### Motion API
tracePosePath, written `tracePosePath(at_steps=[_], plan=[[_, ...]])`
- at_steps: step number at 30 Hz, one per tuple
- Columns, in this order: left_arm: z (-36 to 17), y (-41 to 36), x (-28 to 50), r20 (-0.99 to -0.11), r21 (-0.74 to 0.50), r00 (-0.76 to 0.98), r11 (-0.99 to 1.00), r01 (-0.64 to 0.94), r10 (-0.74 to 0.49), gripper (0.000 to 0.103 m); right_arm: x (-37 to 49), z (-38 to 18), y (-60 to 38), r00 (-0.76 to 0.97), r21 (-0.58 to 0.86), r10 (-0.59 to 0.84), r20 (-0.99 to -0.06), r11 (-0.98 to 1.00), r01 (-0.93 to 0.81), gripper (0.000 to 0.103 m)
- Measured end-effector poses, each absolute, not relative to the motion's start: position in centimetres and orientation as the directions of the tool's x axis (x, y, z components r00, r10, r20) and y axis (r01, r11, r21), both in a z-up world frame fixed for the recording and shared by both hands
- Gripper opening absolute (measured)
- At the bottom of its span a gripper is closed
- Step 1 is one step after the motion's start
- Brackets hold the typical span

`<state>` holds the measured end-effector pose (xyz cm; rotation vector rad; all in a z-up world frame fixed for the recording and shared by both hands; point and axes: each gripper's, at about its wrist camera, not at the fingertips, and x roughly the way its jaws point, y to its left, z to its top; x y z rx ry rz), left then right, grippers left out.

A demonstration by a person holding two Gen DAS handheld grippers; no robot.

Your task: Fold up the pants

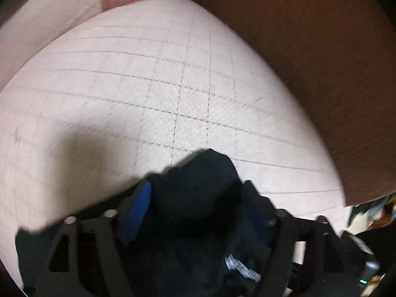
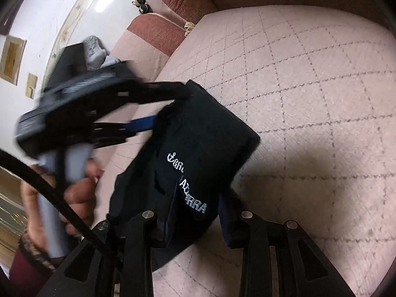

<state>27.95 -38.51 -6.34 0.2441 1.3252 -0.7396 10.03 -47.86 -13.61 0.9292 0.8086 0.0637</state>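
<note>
Dark navy pants (image 2: 205,128), folded into a thick bundle with white lettering (image 2: 188,185), hang just over a pink quilted sofa cushion (image 2: 309,99). My right gripper (image 2: 195,208) is shut on the bundle's near end, with cloth filling the gap between its pads. My left gripper (image 2: 170,104) comes in from the left with its fingers either side of the far end. In the left wrist view the pants (image 1: 193,222) lie between the jaws of the left gripper (image 1: 198,188). Its blue pad (image 1: 138,208) stands bare, apart from the cloth. That view is blurred.
The cushion (image 1: 148,86) stretches ahead to a brown backrest (image 1: 309,49). A red-brown armrest (image 2: 158,34) bounds it at the far left. Beyond lie a white floor (image 2: 99,0), a grey cloth heap (image 2: 94,49) and shoes (image 2: 141,5). A person's hand (image 2: 79,193) holds the left gripper's handle.
</note>
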Motion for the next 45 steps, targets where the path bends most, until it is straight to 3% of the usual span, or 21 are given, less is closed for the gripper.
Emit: tracePosePath(at_steps=[2,5,7,8,10,15,23,29,34,39,45], plan=[[-7.0,-39.8,27.6,-0.941,-0.214,0.060,0.724,0.656,-0.332,0.097,10.1,-13.6,-47.6,0.716,0.732,0.373,-0.589,0.623,0.278,0.033],[-7.3,-41.1,26.6,-0.960,-0.130,0.089,0.704,0.698,-0.266,0.098,10.1,-13.5,-47.1,0.722,0.715,0.349,-0.598,0.639,0.283,0.030],[-6.9,-41.4,25.7,-0.963,-0.026,0.165,0.685,0.728,-0.212,0.064,10.1,-13.4,-47.0,0.722,0.716,0.348,-0.598,0.637,0.287,0.025],[-6.6,-41.1,25.4,-0.960,0.013,0.198,0.675,0.737,-0.198,0.058,10.1,-13.4,-47.0,0.722,0.723,0.355,-0.594,0.629,0.286,0.022],[-5.7,-39.8,25.8,-0.954,-0.023,0.189,0.687,0.726,-0.232,0.036,10.0,-13.2,-46.9,0.725,0.737,0.368,-0.582,0.615,0.279,0.020],[-3.0,-36.2,25.1,-0.925,-0.107,0.190,0.707,0.699,-0.328,0.021,9.3,-11.8,-46.5,0.745,0.759,0.394,-0.538,0.610,0.226,0.018],[2.7,-29.2,22.9,-0.852,-0.207,0.254,0.740,0.640,-0.458,0.019,8.5,-5.8,-40.3,0.745,0.645,0.381,-0.547,0.759,0.086,0.017],[4.9,-16.9,21.8,-0.778,-0.349,0.314,0.790,0.504,-0.544,0.019,9.2,-1.1,-32.2,0.699,0.516,0.432,-0.570,0.850,-0.104,0.017],[2.6,-6.4,20.6,-0.720,-0.498,0.349,0.796,0.343,-0.600,0.019,9.9,-0.6,-25.1,0.627,0.425,0.470,-0.622,0.874,-0.234,0.017],[-2.1,0.3,21.2,-0.684,-0.619,0.357,0.765,0.178,-0.636,0.023,11.0,-2.3,-18.1,0.564,0.264,0.421,-0.711,0.902,-0.340,0.017],[-7.0,4.9,21.8,-0.665,-0.697,0.322,0.715,0.058,-0.674,0.034,11.3,-4.5,-13.5,0.518,0.136,0.374,-0.769,0.888,-0.440,0.033]])
